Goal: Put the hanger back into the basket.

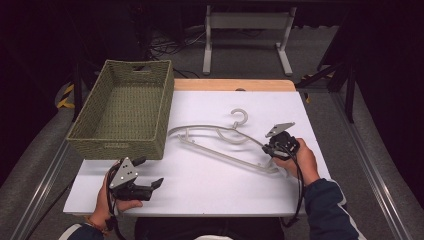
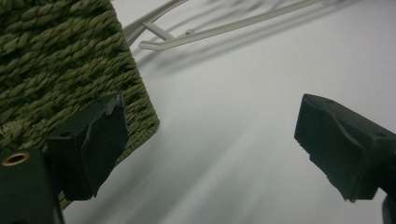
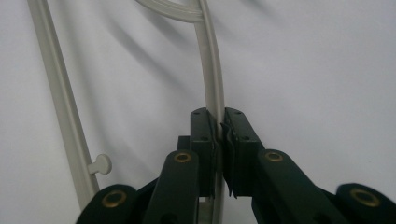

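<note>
A pale grey plastic clothes hanger (image 1: 220, 141) lies flat on the white table (image 1: 210, 185), its hook pointing away from me. My right gripper (image 1: 270, 148) is shut on the hanger's right arm; in the right gripper view the arm (image 3: 212, 79) runs up from between the closed jaws of the gripper (image 3: 219, 125). The hanger's lower bar (image 3: 60, 107) passes at the left of that view. My left gripper (image 1: 150, 172) stands open near the table's front left, just in front of the basket corner, nothing between its fingers (image 2: 93, 144).
A green woven basket (image 1: 125, 107) sits at the table's left rear, with nothing visible inside. Its front corner (image 2: 65, 79) is close beside my left gripper. A white metal frame (image 1: 245, 35) stands on the floor beyond the table.
</note>
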